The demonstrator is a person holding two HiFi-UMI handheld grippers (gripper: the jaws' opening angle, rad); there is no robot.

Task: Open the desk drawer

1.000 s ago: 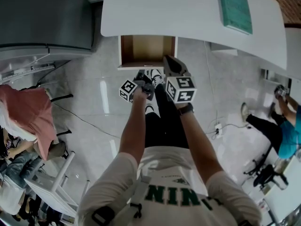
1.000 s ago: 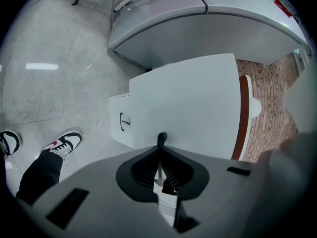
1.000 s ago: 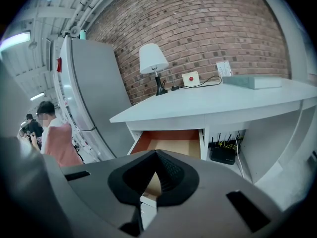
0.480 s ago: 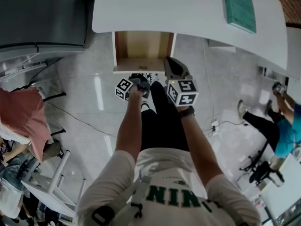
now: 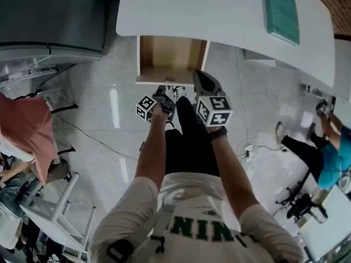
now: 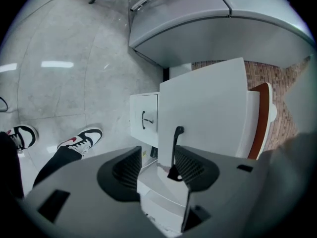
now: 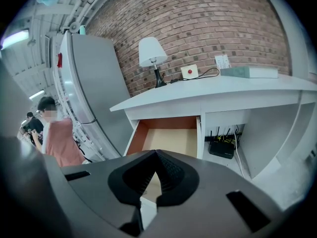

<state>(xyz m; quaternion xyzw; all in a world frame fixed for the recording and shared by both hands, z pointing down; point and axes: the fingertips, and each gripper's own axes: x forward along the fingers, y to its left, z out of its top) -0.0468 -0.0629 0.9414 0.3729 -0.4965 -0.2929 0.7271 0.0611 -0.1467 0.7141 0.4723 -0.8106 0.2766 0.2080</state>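
The white desk (image 5: pixel 219 15) has its drawer (image 5: pixel 143 59) pulled out, and the wooden bottom is bare. In the left gripper view the white drawer front (image 6: pixel 208 108) fills the middle, with its black handle (image 6: pixel 175 143) upright between my jaws. My left gripper (image 6: pixel 157 155) has just been opening and is open; the handle sits close to the right jaw, not pressed. From the head it hangs just under the drawer front, left gripper (image 5: pixel 163 95). My right gripper (image 7: pixel 157 155) is shut on nothing and points at the open drawer (image 7: pixel 168 138); it is right of the left one, right gripper (image 5: pixel 200 80).
A teal book (image 5: pixel 281 12) lies on the desk, with a lamp (image 7: pixel 151 53) at the brick wall. A black router (image 7: pixel 222 148) sits under the desk. A grey fridge (image 5: pixel 49 21) stands left. People sit at the far left (image 5: pixel 27 130) and right (image 5: pixel 329 152). My shoes (image 5: pixel 174 92) are below the drawer.
The drawer came further out from under the desk early in the second. The left gripper sank a little at the drawer front. The right gripper stayed put.
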